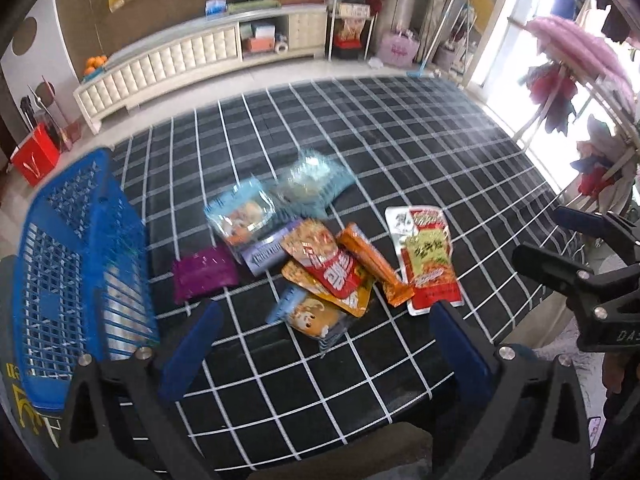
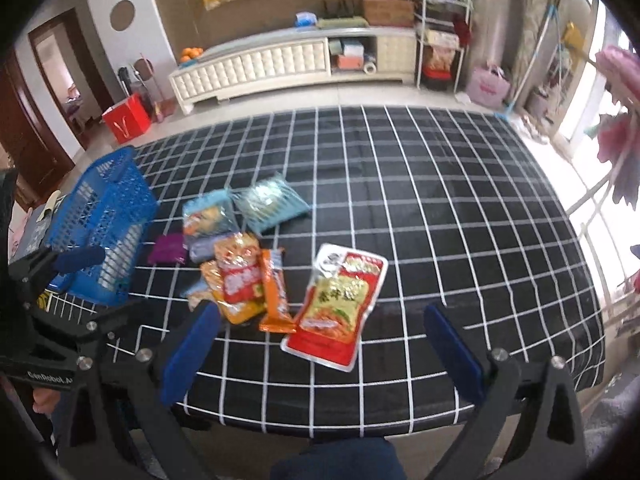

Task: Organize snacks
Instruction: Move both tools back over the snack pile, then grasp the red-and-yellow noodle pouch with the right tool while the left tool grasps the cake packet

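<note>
I see my left gripper and right gripper both hanging over the near edge of the table, jaws spread wide and holding nothing. Just beyond them the snacks lie in a loose heap on the checked cloth, a red packet nearest my right gripper. The blue basket stands at the left edge, beside the heap.

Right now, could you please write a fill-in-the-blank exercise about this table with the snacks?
1. The blue plastic basket stands on the ____ side of the snack pile.
2. The black tablecloth has a white ____ pattern.
3. Both the left gripper and the right gripper are ____.

Missing words: left; grid; open
</note>
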